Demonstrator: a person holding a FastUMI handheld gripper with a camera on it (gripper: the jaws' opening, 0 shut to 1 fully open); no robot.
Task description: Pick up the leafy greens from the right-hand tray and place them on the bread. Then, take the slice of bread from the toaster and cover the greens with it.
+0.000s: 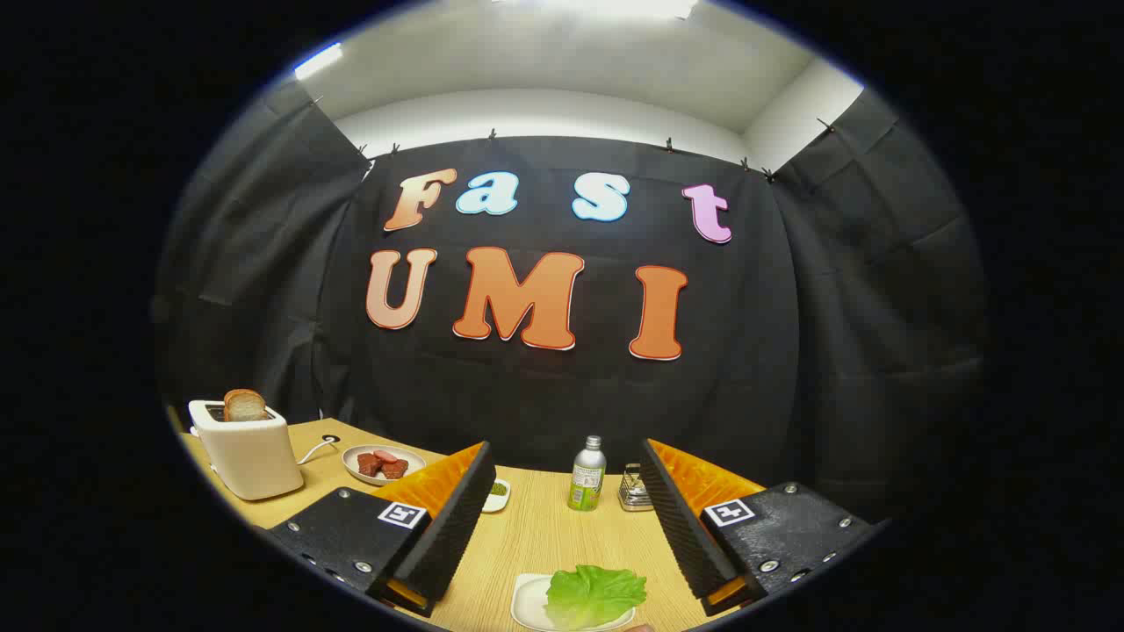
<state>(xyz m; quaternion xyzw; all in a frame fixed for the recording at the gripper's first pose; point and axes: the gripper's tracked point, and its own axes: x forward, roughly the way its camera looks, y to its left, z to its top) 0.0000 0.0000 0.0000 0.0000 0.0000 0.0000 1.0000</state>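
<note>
Gripper view is showing the gripper [562, 527] hovering with fingers spread wide and gripping nothing, while the lettuce leaf [594, 594], likely light, limp and tearable, is lying on a white plate [527, 606] at six o'clock between them, best pinched at its thick edge.

Gripper [562, 513] fingers spread wide, greens [594, 595] (on tray [527, 601]) between

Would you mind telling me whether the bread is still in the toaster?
In: the bread sticks up from the toaster's top. The gripper is open, its fingers empty.
</note>
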